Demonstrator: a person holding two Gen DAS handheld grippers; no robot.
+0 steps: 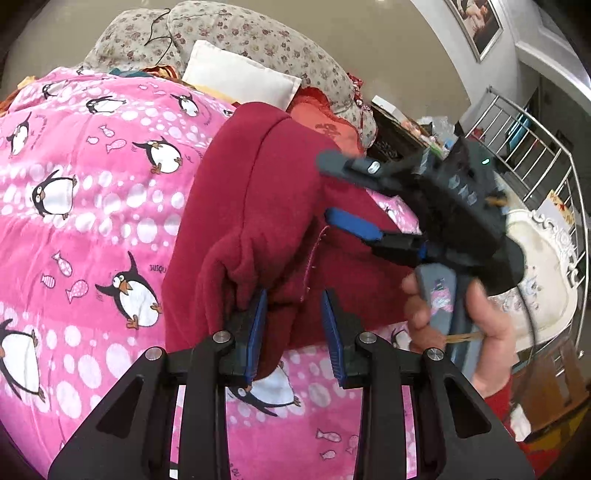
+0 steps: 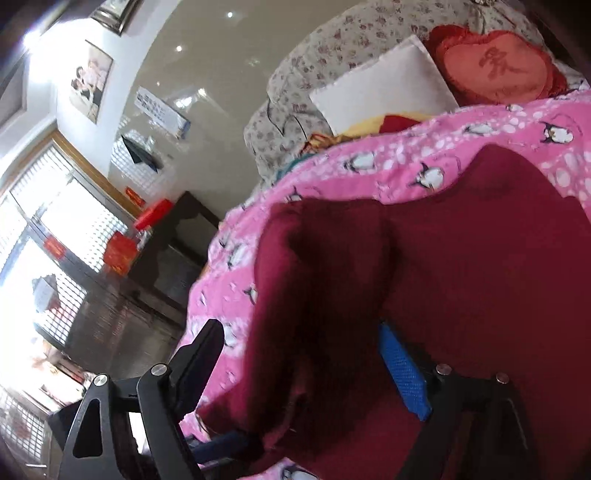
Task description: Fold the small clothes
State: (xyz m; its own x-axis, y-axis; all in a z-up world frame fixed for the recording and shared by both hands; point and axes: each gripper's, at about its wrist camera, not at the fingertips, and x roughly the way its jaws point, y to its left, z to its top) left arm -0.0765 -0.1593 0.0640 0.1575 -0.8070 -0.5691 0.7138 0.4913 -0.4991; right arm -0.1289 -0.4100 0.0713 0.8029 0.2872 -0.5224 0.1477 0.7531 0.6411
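A dark red fleece garment (image 1: 258, 192) (image 2: 480, 240) lies partly folded on a pink penguin blanket (image 1: 74, 221) (image 2: 406, 166). My left gripper (image 1: 294, 295) is at the garment's near edge. A bunched fold hangs between its blue pads and touches the left pad (image 1: 258, 325); the right pad stands apart from it, so the jaws are open. My right gripper (image 1: 328, 188) (image 2: 299, 328), held by a hand (image 1: 480, 325), reaches in from the right over the garment's right side. Its jaws are spread wide, with a loose hump of cloth between them and nothing pinched.
A white pillow (image 1: 240, 74) (image 2: 388, 88), a floral quilt (image 1: 258, 33) and a red heart cushion (image 2: 495, 70) sit at the bed's far end. A metal railing (image 1: 535, 155) stands to the right. A dark cabinet (image 2: 177, 243) with red boxes stands by the window.
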